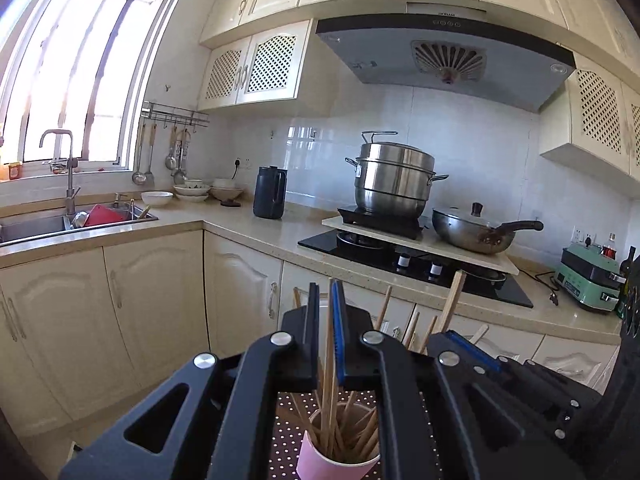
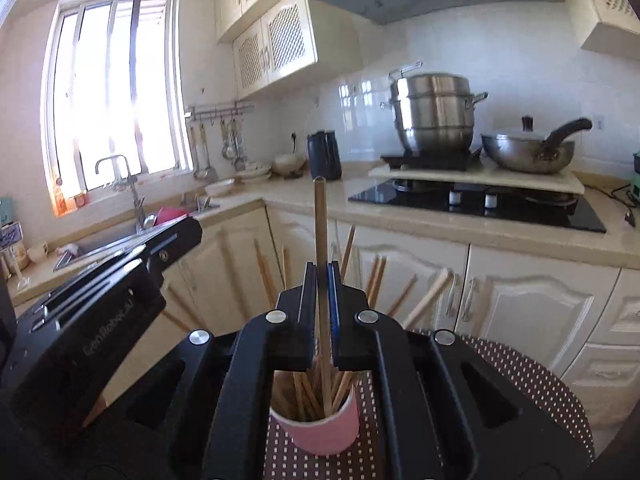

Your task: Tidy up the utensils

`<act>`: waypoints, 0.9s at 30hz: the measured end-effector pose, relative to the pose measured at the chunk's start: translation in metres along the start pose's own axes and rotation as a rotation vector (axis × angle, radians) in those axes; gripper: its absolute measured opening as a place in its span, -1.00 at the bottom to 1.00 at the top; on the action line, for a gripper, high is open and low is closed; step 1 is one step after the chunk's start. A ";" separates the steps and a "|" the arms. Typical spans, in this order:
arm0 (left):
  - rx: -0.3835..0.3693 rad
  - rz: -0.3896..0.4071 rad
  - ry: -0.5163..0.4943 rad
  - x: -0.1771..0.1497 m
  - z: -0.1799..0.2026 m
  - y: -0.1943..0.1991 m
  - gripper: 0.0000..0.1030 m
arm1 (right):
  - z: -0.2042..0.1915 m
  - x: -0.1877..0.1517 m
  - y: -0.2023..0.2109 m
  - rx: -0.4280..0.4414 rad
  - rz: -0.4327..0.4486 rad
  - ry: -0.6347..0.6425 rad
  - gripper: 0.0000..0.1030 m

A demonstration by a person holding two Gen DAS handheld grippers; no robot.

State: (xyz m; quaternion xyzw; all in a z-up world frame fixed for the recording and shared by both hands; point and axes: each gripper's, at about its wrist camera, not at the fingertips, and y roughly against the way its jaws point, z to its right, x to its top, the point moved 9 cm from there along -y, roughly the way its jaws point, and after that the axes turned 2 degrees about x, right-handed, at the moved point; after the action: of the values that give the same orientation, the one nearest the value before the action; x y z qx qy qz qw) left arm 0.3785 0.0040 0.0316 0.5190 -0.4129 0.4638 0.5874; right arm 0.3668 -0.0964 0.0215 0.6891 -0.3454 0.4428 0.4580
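A pink paper cup (image 1: 338, 454) full of several wooden chopsticks stands on a brown dotted mat (image 1: 286, 428), right below both grippers. My left gripper (image 1: 325, 300) is shut on one upright chopstick (image 1: 329, 344) whose lower end is in the cup. My right gripper (image 2: 322, 280) is shut on another upright chopstick (image 2: 321, 232) that rises from the same cup (image 2: 320, 424). The right gripper's body shows at the right of the left wrist view (image 1: 500, 380); the left gripper's body shows at the left of the right wrist view (image 2: 100, 308).
Behind is an L-shaped kitchen counter (image 1: 248, 232) with a sink (image 1: 48, 226), bowls (image 1: 192, 192), a dark jug (image 1: 270, 192), a hob (image 1: 416, 264) with a steel steamer pot (image 1: 394, 178) and a wok (image 1: 476, 230). A green appliance (image 1: 588, 276) stands at the right.
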 end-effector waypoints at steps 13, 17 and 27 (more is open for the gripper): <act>-0.036 -0.021 -0.068 -0.026 -0.002 0.035 -0.03 | 0.007 -0.026 0.041 -0.024 0.002 0.042 0.49; -0.045 -0.020 -0.089 -0.037 -0.001 0.052 0.00 | 0.005 -0.038 0.055 -0.023 0.000 0.047 0.54; -0.081 -0.039 -0.124 -0.064 0.004 0.092 0.18 | 0.016 -0.071 0.090 -0.045 -0.009 -0.011 0.65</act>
State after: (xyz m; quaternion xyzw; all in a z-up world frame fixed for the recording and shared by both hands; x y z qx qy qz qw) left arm 0.2747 -0.0050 -0.0091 0.5304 -0.4567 0.4020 0.5903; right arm 0.2656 -0.1377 -0.0180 0.6827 -0.3545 0.4290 0.4735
